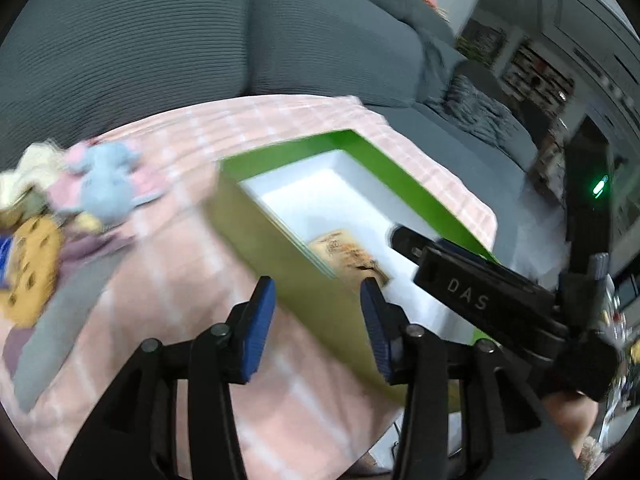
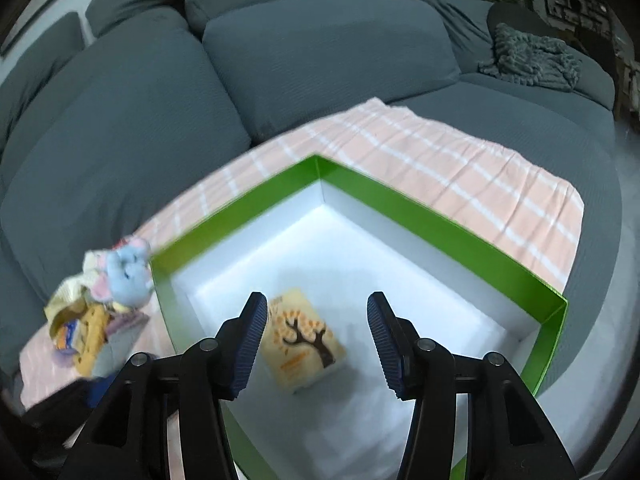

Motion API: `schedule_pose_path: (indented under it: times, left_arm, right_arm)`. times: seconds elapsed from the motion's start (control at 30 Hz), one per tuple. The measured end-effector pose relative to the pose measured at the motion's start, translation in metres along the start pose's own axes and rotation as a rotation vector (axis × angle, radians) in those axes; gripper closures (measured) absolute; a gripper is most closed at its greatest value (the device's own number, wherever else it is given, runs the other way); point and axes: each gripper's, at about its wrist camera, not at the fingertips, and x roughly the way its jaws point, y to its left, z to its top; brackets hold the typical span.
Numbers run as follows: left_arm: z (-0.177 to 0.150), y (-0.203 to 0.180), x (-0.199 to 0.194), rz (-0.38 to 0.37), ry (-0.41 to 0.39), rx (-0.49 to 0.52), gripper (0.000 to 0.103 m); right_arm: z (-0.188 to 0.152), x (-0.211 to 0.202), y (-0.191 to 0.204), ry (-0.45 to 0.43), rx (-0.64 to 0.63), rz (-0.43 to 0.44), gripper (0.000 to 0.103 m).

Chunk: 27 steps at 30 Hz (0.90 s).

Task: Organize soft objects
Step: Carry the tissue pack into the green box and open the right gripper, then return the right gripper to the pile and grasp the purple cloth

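Note:
An open green box (image 1: pixel 400 172) (image 2: pixel 440 220) with a white inside stands on a pink checked cloth (image 1: pixel 180 260) (image 2: pixel 460 160). A small cream cushion with a tree print (image 1: pixel 344 250) (image 2: pixel 304 336) lies on the box floor. Left of the box, soft toys are piled on the cloth, with a blue plush (image 1: pixel 106 184) (image 2: pixel 128 272) on top and a cookie plush (image 1: pixel 32 268) (image 2: pixel 90 332) below. My left gripper (image 1: pixel 318 308) hangs open over the box's near wall and holds nothing. My right gripper (image 2: pixel 316 320) is open above the cushion, apart from it.
The cloth covers the seat of a grey sofa (image 1: pixel 120 40) (image 2: pixel 320 60). A grey knitted blanket (image 1: pixel 476 108) (image 2: pixel 532 60) lies at the far right of the seat. The black body of the right-hand tool (image 1: pixel 472 292) crosses the box's right side. Shelves stand beyond the sofa.

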Motion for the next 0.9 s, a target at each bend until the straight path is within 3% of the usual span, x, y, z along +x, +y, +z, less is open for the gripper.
schedule_pose_path:
  times: [0.23, 0.37, 0.57, 0.73, 0.9]
  left_arm:
    - [-0.025, 0.063, -0.045, 0.076, -0.047, -0.161, 0.060]
    - [-0.046, 0.103, -0.075, 0.156, -0.075, -0.232, 0.058]
    - [-0.071, 0.156, -0.113, 0.236, -0.110, -0.346, 0.055]
    - [-0.089, 0.187, -0.134, 0.276, -0.126, -0.432, 0.054]
    - [-0.096, 0.207, -0.144, 0.317, -0.124, -0.485, 0.048]
  right_arm:
    - [-0.023, 0.020, 0.025, 0.061, -0.128, -0.169, 0.050]
    - [-0.027, 0.016, 0.035, 0.009, -0.154, -0.244, 0.050]
    - [-0.020, 0.014, 0.067, -0.140, -0.214, -0.319, 0.050]
    - [-0.008, 0.037, 0.104, -0.141, -0.328, -0.331, 0.050]
    - [0.000, 0.041, 0.133, -0.092, -0.348, -0.166, 0.050]
